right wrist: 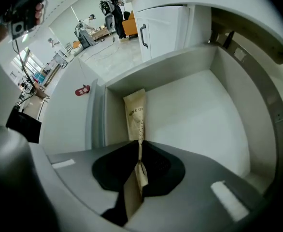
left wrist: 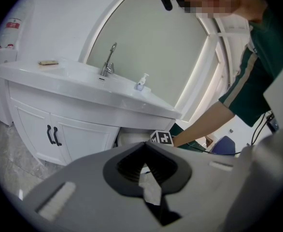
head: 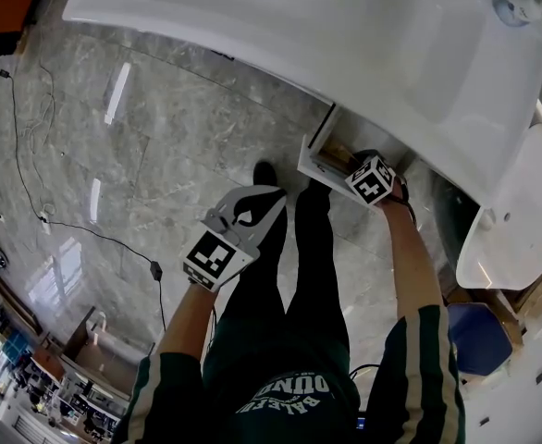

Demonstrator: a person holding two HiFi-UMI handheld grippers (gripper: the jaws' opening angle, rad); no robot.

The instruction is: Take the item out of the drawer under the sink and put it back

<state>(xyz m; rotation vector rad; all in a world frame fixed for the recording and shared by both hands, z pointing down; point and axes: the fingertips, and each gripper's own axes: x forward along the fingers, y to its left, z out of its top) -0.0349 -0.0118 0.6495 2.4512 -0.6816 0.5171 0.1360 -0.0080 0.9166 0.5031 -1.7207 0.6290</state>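
The white drawer (right wrist: pixel 199 105) under the sink is pulled out. In it a slim beige packet (right wrist: pixel 134 115) with dark print stands on end against the front left corner. My right gripper (right wrist: pixel 139 145) is shut on the packet's near end, with the thin edge pinched between its pads. From the head view, the right gripper (head: pixel 362 172) reaches into the open drawer (head: pixel 315 158) below the sink counter (head: pixel 363 44). My left gripper (head: pixel 251 206) hangs over the marble floor to the left, above the person's legs, shut and holding nothing. The left gripper (left wrist: pixel 144 148) points toward the vanity.
White vanity doors with black handles (left wrist: pixel 52 135) stand left of the drawer. A faucet (left wrist: pixel 108 62) and a soap bottle (left wrist: pixel 141 82) sit on the counter. A toilet (head: pixel 521 215) and a blue bin (head: pixel 479 336) stand at the right. A black cable (head: pixel 86 231) trails across the floor.
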